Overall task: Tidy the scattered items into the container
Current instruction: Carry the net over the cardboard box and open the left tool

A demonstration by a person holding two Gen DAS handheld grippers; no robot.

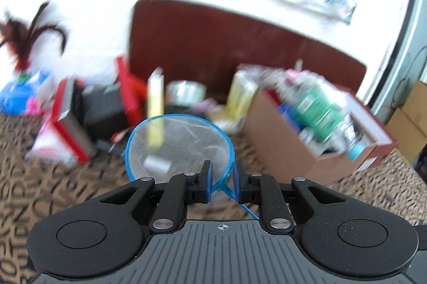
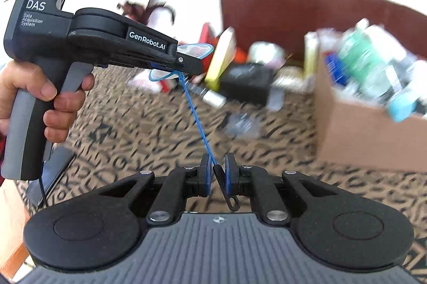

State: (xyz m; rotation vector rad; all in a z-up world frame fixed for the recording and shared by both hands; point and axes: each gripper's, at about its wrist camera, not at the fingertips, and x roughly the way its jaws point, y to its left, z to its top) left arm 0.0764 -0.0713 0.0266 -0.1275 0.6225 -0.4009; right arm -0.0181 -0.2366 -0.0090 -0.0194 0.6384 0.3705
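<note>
A small fishing net (image 1: 177,148) with a blue hoop, white mesh and a thin blue handle is held between both grippers. My left gripper (image 1: 222,177) is shut on the handle just behind the hoop. My right gripper (image 2: 216,172) is shut on the handle's black end (image 2: 225,185). The right wrist view shows the left gripper (image 2: 184,62) from the side with the net hoop (image 2: 193,50) at its tip. The cardboard box (image 1: 296,148) stands at the right, full of bottles and packets; it also shows in the right wrist view (image 2: 365,134).
Scattered items lie along a dark red board (image 1: 226,43): a red and white box (image 1: 66,123), a black box (image 1: 104,107), a yellow pack (image 1: 154,99), a tape roll (image 1: 184,91), a feather toy (image 1: 21,43). Patterned cloth (image 2: 160,139) covers the surface.
</note>
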